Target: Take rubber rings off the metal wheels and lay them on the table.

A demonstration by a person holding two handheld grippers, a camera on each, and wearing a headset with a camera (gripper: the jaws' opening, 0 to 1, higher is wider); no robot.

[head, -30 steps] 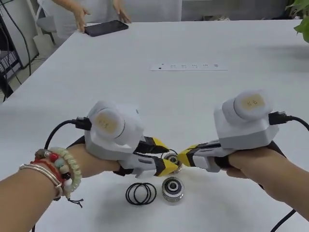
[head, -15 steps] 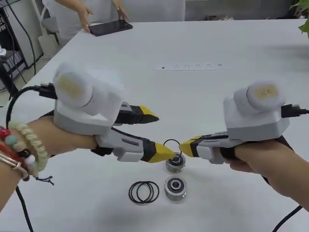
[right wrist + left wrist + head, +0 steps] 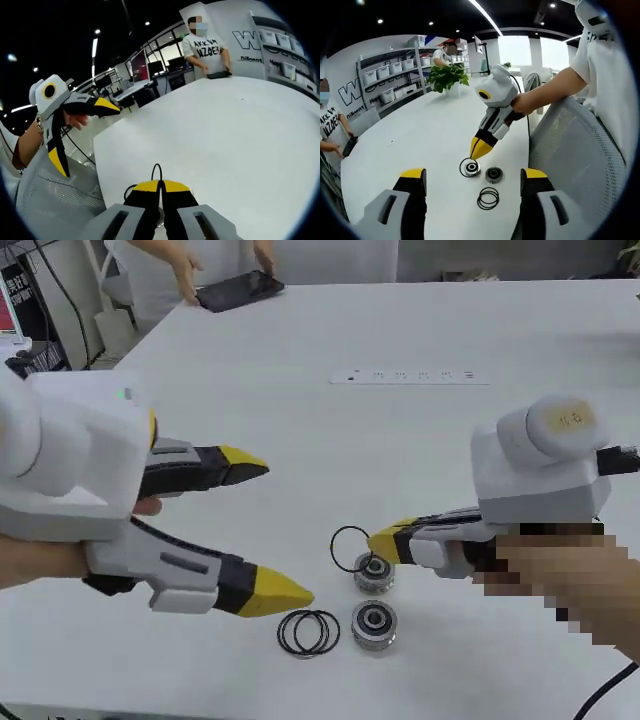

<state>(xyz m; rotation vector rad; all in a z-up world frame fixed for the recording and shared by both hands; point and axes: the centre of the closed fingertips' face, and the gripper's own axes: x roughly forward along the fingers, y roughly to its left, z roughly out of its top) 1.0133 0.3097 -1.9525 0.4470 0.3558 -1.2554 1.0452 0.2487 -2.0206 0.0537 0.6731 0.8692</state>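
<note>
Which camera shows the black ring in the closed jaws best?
Head view: the rubber ring shows as a full loop, pinched by the right gripper. The left gripper view shows it small and far; the right gripper view, just an arc past the jaws.

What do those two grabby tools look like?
The left gripper and right gripper both have chunky white-and-grey bodies. Their fingers are black with pointed yellow tips. A black cable plugs into the back of the right one.

Left claw (image 3: 288, 531) off wheel (image 3: 373, 575), agape.
</note>
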